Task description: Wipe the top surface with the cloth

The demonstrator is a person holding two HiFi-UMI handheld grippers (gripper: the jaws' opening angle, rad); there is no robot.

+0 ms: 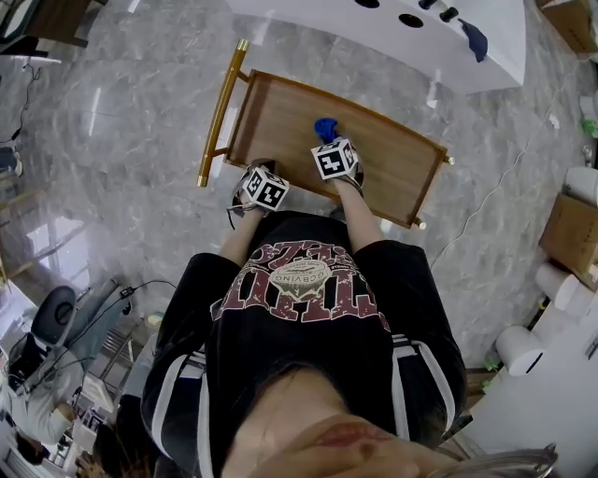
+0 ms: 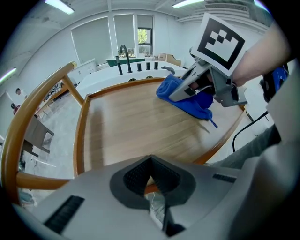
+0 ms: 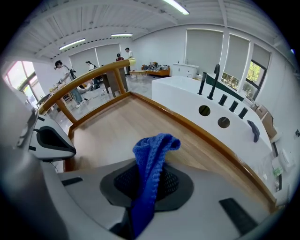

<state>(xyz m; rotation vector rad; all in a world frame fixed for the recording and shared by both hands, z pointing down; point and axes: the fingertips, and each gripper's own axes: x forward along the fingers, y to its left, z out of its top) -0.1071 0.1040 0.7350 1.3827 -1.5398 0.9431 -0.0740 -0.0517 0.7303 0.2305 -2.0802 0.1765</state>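
Blue cloth (image 3: 152, 154), pinched in the right gripper (image 3: 150, 185), is resting midway along the top (image 1: 374, 159), leaving room to sweep either way, while the left gripper (image 2: 150, 183) is hovering beside, jaws together, empty.

- Grey marble floor (image 1: 121, 121) all round.
- White counter (image 1: 486, 47) at far side.
- Round holes (image 3: 205, 110) in counter top.
- Black tap (image 3: 214, 79) stands on counter, small black knobs in row beside it.
- Dark blue thing (image 1: 474, 39) lies near counter end.
- Brown box (image 1: 570, 233) at right, white rolls (image 1: 519, 347) near it.
- Grey chair (image 1: 51, 322) at lower left.
- People (image 3: 63, 70) far across room, too small to see well.
- Big windows (image 3: 234, 51) with blinds behind counter, green trees (image 3: 255, 72) outside.
- Long lights (image 3: 176, 5) on ceiling.
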